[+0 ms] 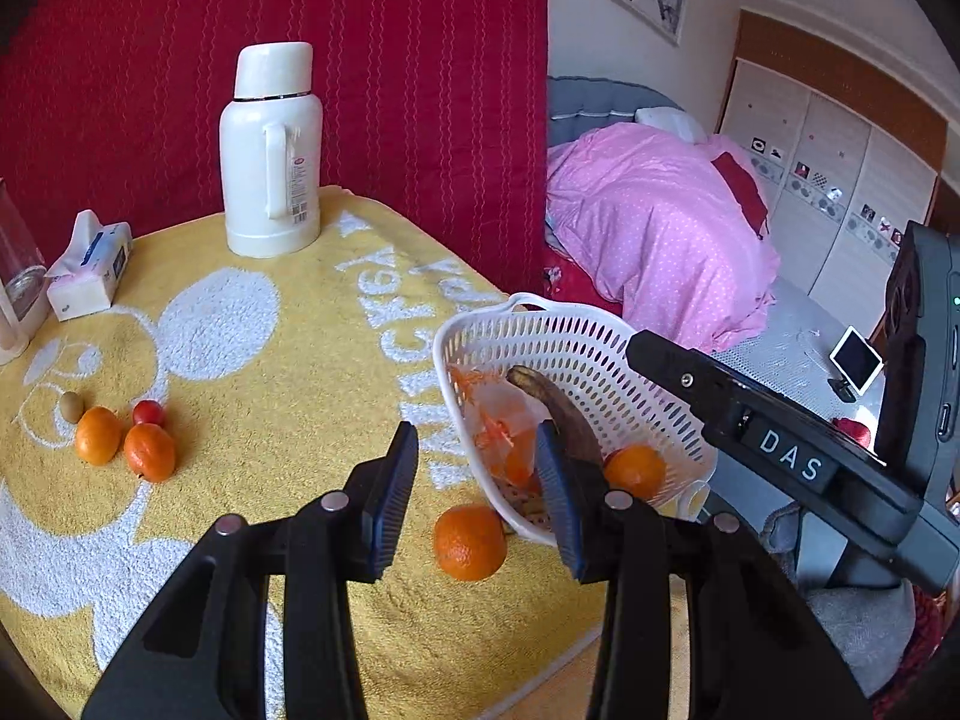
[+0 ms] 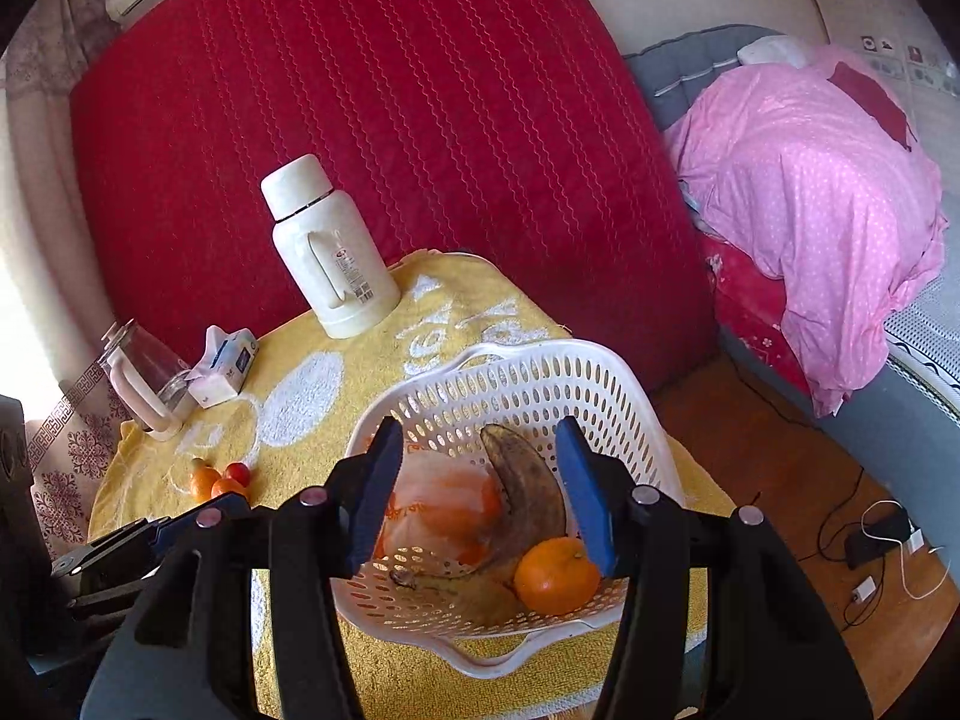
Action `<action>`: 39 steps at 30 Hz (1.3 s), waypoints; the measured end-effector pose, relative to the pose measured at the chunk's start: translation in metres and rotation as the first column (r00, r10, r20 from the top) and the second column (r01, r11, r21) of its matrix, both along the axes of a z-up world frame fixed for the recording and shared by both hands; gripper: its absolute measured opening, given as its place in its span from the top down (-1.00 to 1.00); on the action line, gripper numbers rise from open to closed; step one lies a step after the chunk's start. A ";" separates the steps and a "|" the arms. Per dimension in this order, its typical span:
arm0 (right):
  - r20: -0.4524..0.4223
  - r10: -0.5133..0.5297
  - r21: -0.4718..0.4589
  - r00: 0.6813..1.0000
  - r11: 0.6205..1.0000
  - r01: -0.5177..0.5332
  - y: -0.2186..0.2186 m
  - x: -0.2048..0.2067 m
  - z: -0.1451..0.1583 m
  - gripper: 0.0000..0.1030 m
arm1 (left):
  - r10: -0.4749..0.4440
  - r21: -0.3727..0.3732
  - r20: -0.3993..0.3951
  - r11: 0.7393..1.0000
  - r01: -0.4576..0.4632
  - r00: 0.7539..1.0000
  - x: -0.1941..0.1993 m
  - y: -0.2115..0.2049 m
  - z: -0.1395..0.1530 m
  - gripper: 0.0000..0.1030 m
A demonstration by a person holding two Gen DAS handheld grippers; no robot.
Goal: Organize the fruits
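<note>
It was a bedroom, with a bed (image 1: 660, 228) under a pink duvet off to the right and a big red quilted cover (image 1: 360, 60) hanging behind the tabletop (image 1: 252, 372), which had a yellow towel with white cartoon print over it. A white thermos (image 1: 270, 150) stood at the back, and a tissue pack (image 1: 90, 267) lay near the left edge beside a glass jug (image 2: 141, 369).

The white basket (image 2: 540, 384) sat tipped at the right end of the tabletop, with a browned banana (image 2: 528, 492), an orange (image 2: 557, 575) and a plastic bag of oranges (image 2: 444, 504) in it. One more orange (image 1: 470, 542) lay on the towel just beside the basket. Well over to the left was a small bunch: two oranges (image 1: 123, 444), a little red fruit (image 1: 147, 413) and a brownish one (image 1: 71, 406).

The left gripper (image 1: 477, 495) hung over the loose orange with fingers spread, nothing between them. The right gripper (image 2: 480, 492) hovered over the basket, fingers also apart and empty.
</note>
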State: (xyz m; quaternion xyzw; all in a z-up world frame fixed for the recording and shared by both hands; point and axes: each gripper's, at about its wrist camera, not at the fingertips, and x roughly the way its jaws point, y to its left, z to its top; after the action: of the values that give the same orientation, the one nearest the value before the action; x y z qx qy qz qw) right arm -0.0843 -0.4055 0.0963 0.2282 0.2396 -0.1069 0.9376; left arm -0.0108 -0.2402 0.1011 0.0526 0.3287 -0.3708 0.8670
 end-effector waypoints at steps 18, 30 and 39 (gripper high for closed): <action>0.024 -0.049 0.051 0.998 0.998 0.048 -0.025 -0.015 -0.007 -0.06 | -0.104 0.119 -0.121 0.986 0.119 0.987 -0.047 0.008 -0.057 -0.26; 0.045 -0.044 0.049 0.998 0.998 0.042 -0.022 -0.021 0.000 -0.07 | -0.110 0.174 -0.191 0.974 0.145 0.975 -0.038 -0.009 -0.090 0.23; 0.063 -0.070 0.053 0.996 0.996 0.067 -0.030 -0.025 0.006 -0.06 | -0.197 0.098 -0.134 0.972 0.211 0.971 -0.058 0.003 -0.047 0.23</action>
State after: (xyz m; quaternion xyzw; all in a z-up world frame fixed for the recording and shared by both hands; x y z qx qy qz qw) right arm -0.1098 -0.4355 0.1023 0.2632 0.2039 -0.1254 0.9346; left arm -0.0685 -0.2374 0.0539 0.1117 0.3948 -0.4417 0.7978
